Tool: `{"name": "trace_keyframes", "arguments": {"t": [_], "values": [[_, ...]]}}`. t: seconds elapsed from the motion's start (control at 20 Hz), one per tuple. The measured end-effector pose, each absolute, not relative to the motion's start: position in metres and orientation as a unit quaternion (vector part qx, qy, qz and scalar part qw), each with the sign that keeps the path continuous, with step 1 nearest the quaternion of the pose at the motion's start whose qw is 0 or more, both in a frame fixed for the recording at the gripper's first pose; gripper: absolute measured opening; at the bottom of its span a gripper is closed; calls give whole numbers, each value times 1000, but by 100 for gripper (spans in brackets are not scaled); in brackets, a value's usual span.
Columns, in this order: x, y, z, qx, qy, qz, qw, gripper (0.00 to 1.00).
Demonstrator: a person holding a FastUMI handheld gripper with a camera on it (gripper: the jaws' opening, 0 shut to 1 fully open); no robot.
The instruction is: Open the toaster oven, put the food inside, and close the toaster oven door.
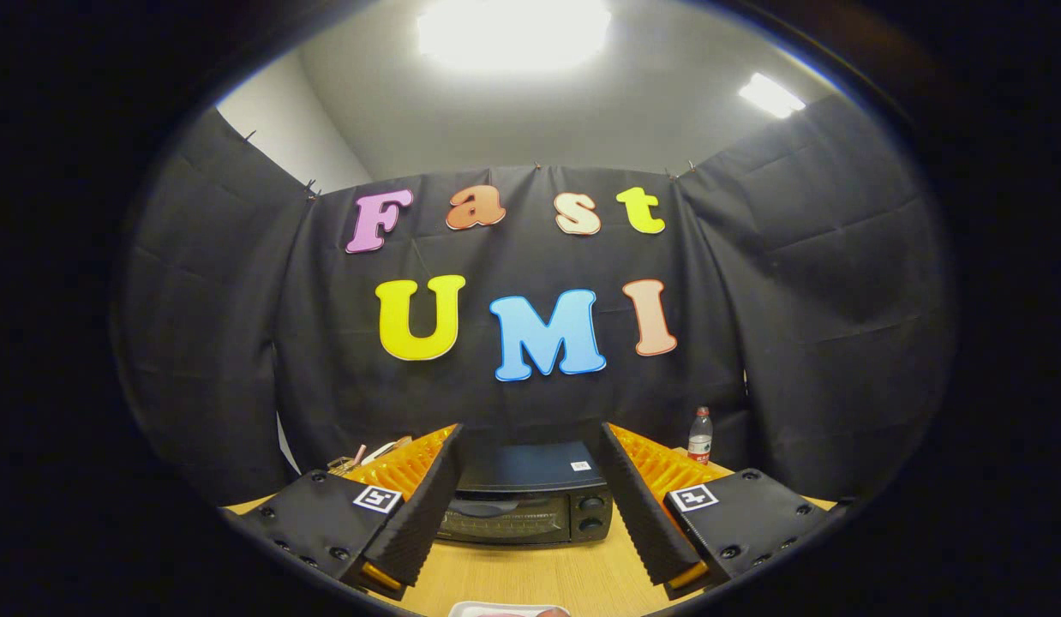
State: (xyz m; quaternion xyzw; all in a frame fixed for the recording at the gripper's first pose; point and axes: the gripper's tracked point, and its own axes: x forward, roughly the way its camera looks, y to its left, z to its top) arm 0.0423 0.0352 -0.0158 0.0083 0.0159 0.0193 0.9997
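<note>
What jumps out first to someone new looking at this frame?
The black toaster oven, door closed, sits on the wooden table just ahead, framed between the open gripper fingers. A water bottle stands beyond the right finger, near the cloth wall. A white plate edge peeks in on the table nearest the camera, below the fingers.

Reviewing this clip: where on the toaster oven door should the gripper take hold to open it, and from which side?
Likely the top edge of the toaster oven door, approached from the front and a little above. The door is closed and faces the open gripper; any handle is too dim to make out. The knobs sit right of the door.
</note>
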Motion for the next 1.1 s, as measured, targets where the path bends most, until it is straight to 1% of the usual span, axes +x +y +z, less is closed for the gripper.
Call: {"name": "trace_keyframes", "arguments": {"t": [0.75,1.1], "values": [[150,101,-78,21,64,81,994,98],[187,112,-136,20,115,76,990,98]]}}
